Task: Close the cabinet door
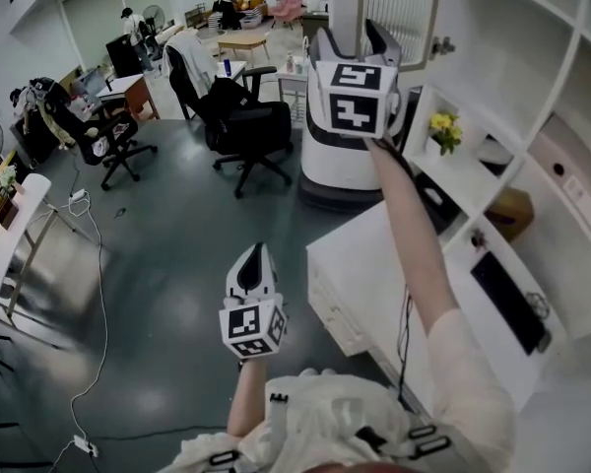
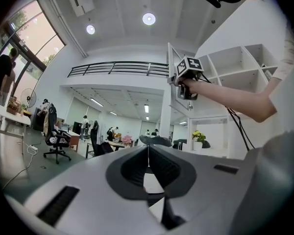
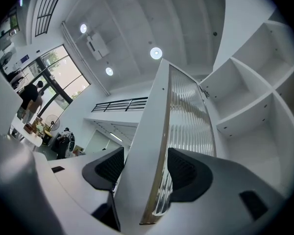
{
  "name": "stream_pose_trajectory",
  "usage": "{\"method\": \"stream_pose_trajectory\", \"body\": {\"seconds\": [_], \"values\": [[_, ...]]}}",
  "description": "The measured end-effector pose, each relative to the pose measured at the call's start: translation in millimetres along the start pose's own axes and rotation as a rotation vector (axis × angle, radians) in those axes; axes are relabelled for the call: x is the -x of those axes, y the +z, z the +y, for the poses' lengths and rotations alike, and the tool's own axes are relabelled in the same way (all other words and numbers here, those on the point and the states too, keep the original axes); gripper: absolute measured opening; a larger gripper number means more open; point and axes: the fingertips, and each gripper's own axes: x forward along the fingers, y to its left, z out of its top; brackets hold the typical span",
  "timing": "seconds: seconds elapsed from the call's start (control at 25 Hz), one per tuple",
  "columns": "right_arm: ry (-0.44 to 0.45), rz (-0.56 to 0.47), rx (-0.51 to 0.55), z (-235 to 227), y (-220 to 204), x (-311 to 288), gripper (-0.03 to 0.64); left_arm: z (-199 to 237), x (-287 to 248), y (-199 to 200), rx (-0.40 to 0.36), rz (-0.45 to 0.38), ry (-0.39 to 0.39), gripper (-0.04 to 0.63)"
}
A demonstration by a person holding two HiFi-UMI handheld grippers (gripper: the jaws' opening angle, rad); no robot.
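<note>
The cabinet door (image 1: pixel 394 13), a white frame around ribbed glass, stands swung out from the white shelving at the top of the head view. My raised right gripper (image 1: pixel 353 39) straddles its free edge. In the right gripper view the door (image 3: pixel 186 116) runs between the two dark pads, and the right gripper (image 3: pixel 146 168) is shut on the frame. My left gripper (image 1: pixel 253 262) hangs low over the floor, well away from the door. Its jaws (image 2: pixel 148 153) meet with nothing between them. From the left gripper view, the right gripper (image 2: pixel 186 75) shows at the door's edge (image 2: pixel 172 65).
White open shelving (image 1: pixel 532 97) holds yellow flowers (image 1: pixel 443 126), a cardboard box (image 1: pixel 512 210) and a black keyboard (image 1: pixel 507 299). A white machine (image 1: pixel 340 166) stands under the door, next to a low white cabinet (image 1: pixel 374 264). Office chairs (image 1: pixel 241 121) and floor cables (image 1: pixel 98 294) lie to the left.
</note>
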Motion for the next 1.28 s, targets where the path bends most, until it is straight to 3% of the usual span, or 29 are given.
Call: {"method": "stream_pose_trajectory", "body": {"seconds": [0.52, 1.28], "values": [[-0.024, -0.002, 0.004, 4.3, -10.7, -9.6, 0.255, 11.9, 1.4, -0.1, 0.008, 0.003, 0.038, 0.006], [0.038, 0.023, 0.012, -4.2, -5.3, 10.6, 0.256, -19.4, -7.7, -8.4, 0.026, 0.021, -0.051, 0.005]]}}
